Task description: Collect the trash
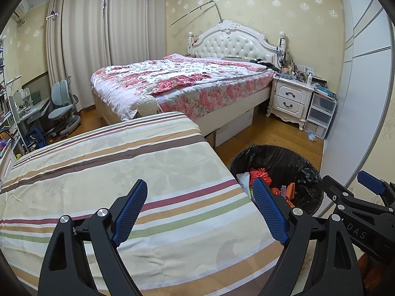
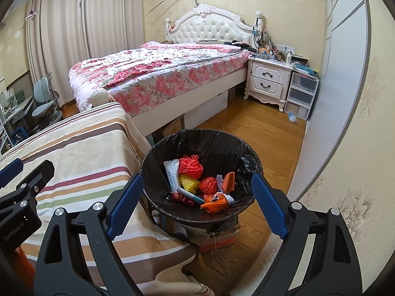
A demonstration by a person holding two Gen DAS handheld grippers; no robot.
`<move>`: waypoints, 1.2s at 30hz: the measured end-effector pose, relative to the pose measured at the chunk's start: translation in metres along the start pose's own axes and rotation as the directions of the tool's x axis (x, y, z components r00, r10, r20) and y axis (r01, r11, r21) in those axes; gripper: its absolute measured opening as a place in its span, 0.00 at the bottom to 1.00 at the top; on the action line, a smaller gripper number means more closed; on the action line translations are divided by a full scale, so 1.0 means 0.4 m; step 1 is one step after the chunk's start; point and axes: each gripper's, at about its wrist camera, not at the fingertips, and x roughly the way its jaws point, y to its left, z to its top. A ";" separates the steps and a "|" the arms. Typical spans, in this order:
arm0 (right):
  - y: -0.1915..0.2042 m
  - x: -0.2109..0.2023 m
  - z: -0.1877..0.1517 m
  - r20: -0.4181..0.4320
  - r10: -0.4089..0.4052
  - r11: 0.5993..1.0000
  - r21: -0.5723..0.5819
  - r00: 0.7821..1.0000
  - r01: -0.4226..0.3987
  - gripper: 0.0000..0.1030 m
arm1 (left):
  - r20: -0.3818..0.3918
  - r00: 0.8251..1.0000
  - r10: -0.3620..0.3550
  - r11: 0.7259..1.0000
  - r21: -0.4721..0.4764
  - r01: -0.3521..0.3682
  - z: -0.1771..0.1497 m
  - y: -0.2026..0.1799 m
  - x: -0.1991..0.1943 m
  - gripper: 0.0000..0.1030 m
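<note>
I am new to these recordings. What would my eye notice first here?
Probably the black-lined trash bin on the wooden floor, holding orange and yellow net balls, a white tube and scraps. Left of it is a striped cloth; behind stands a flowered bed. The open right claw hovers over the bin.

Black-lined trash bin stands upright beside the striped bed, holding colorful trash.

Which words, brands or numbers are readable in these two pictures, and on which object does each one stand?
"DAS": on the black body of the right hand-held gripper, seen in the left wrist view.
"GenRobot.AI": on the black body of the left hand-held gripper, seen in the right wrist view.
White tube in the trash bin: small print, too small to read.
Bottles on the nightstand: labels too blurred to read.
</note>
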 end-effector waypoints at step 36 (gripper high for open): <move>0.002 0.001 -0.001 0.000 -0.001 1.000 -0.002 1.000 0.001 0.84 | -0.006 1.000 -0.008 1.000 -0.002 0.008 -0.015 -0.008 -0.014 0.82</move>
